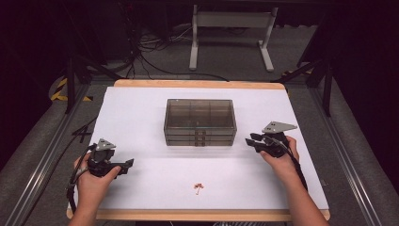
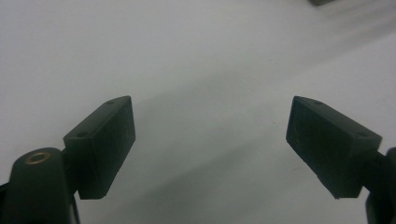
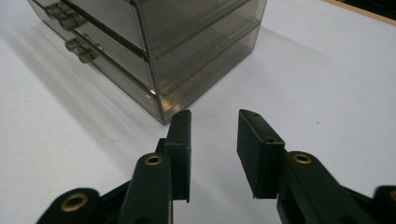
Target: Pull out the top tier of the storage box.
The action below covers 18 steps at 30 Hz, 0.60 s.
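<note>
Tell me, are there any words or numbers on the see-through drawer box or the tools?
None can be read.
Smoky clear plastic drawer box: no label or print.
Black left tool and black right tool: plain, no markings.
Small reddish thing on the white table: too small to tell.

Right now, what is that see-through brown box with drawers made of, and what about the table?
The drawer box looks like smoky brown clear plastic: you can see through its glossy walls to the dividers inside. The table has a matte white top, maybe a sheet or laminate, over a light wooden edge that shows at the back and front.
</note>
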Each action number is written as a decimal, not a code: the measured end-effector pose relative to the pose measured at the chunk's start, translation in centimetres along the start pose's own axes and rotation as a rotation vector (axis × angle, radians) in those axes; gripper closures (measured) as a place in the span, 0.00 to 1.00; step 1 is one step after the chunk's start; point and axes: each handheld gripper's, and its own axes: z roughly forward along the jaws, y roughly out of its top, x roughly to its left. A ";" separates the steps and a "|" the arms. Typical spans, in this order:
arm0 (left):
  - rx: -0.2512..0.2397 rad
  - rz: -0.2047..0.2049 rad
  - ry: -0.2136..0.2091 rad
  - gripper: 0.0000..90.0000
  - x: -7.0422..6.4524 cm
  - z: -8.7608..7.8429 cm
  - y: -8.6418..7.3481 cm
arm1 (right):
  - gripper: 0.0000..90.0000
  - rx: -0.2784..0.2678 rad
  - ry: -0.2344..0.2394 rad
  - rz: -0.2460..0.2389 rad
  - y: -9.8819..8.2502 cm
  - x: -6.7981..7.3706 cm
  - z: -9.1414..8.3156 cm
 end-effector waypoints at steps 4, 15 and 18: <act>0.002 0.041 -0.018 0.16 -0.2 -0.5 0.3 | 0.69 0.023 0.032 -0.024 0.2 0.0 0.0; -0.093 0.019 -0.142 0.12 -0.6 -1.0 -0.1 | 0.64 0.040 0.069 -0.023 0.3 -0.2 -0.4; -0.086 0.015 -0.128 0.12 -0.6 -0.9 -0.1 | 0.64 0.038 0.063 -0.034 0.3 -0.1 -0.5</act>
